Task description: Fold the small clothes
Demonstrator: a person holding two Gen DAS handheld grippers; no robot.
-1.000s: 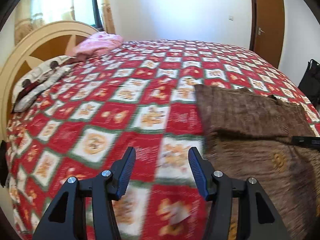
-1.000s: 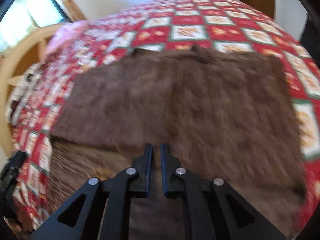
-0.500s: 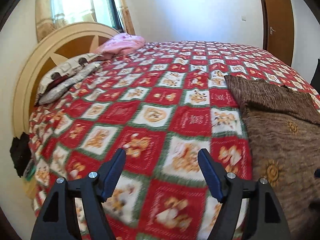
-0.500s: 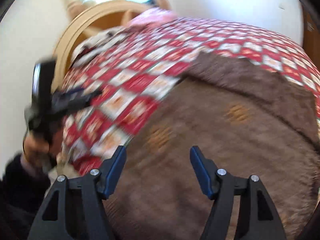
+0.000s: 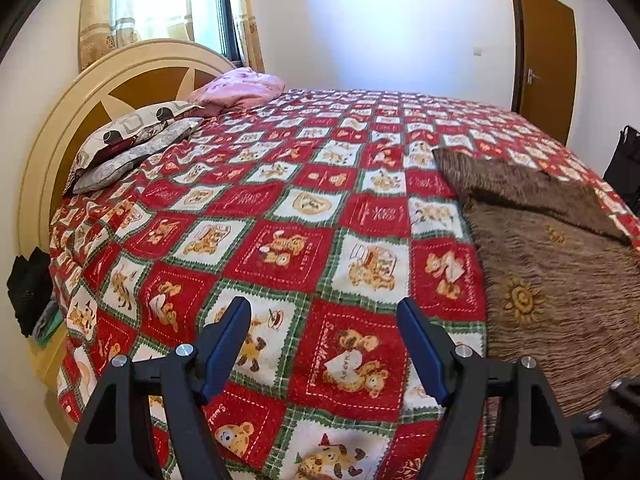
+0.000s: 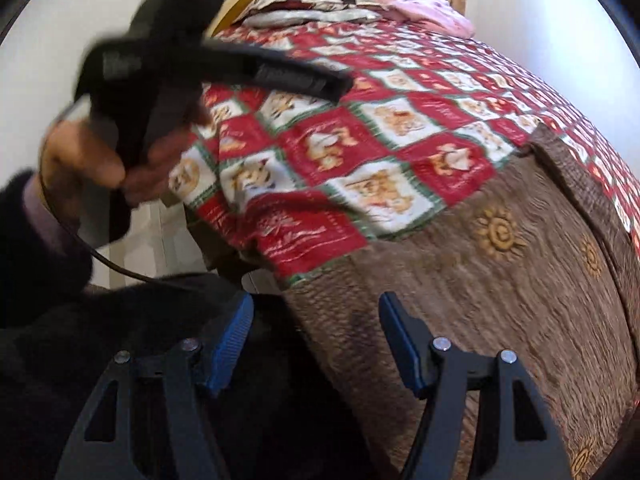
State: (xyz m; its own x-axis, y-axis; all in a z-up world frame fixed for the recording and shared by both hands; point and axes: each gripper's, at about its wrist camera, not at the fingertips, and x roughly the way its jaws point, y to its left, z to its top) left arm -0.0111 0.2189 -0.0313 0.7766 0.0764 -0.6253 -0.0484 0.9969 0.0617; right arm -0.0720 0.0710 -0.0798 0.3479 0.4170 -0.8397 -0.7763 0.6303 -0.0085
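Observation:
A brown cloth (image 5: 552, 264) with gold sun motifs lies flat on the right side of the bed, its far part folded over as a plain darker layer (image 5: 520, 188). My left gripper (image 5: 321, 308) is open and empty, hovering over the red checked bedspread (image 5: 280, 216) to the left of the cloth. My right gripper (image 6: 316, 302) is open too, over the near left corner of the brown cloth (image 6: 500, 288), with nothing pinched between its blue pads. In the right wrist view a hand (image 6: 92, 160) holds the blurred left tool at upper left.
Patterned pillows (image 5: 132, 140) and a pink bundle (image 5: 240, 90) lie by the round headboard (image 5: 60, 128). A brown door (image 5: 544, 60) and a black bag (image 5: 628, 160) are at the far right. The bed's near edge and a dark sleeve (image 6: 40, 248) sit low in the right wrist view.
The right gripper went from shut over the cloth to open and swung towards the cloth's near left corner. The left gripper opened wider and drifted left, away from the cloth.

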